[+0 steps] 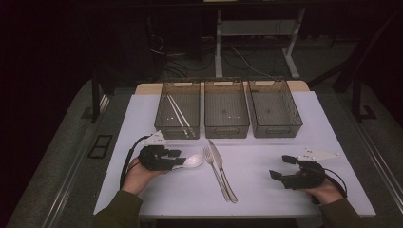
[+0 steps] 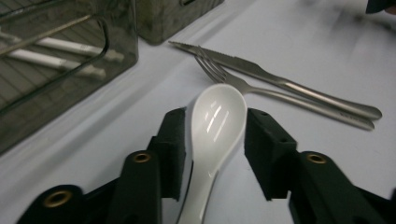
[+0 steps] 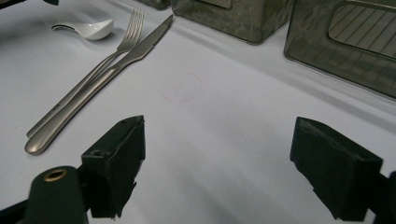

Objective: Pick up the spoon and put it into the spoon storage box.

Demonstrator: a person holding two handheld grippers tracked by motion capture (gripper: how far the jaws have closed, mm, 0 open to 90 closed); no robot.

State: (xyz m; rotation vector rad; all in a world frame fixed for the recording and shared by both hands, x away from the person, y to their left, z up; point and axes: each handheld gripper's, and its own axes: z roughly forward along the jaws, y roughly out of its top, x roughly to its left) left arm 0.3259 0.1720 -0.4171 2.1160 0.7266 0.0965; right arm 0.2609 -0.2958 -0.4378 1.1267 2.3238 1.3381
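High view first: three smoky see-through bins stood in a row at the far side of the white table (image 1: 142, 190), and everything else took its place from the middle bin (image 1: 226, 109). The left-hand bin (image 1: 177, 110) beside it held a pair of white chopsticks (image 1: 179, 113) lying lengthwise on its floor; the middle bin showed only a few pale specks too small to make out, and the right-hand bin (image 1: 274, 108) showed a small dark speck on its floor, too small to tell. Just in front of the middle bin, a steel fork (image 1: 215, 168) and knife (image 1: 222, 169) lay side by side, touching, tips toward the bin. To the near left of that bin, the left gripper (image 1: 178, 159) had its jaws narrowed around a white ceramic spoon (image 1: 192, 161), bowl poking out toward the fork. The left gripper view showed that spoon (image 2: 217, 126) sitting between the two black pads, the left pad against it and the right pad just beside it, down at the table. Over to the near right of the middle bin, the right gripper (image 1: 281, 167) sat with jaws spread wide, nothing between them, well apart from the cutlery.
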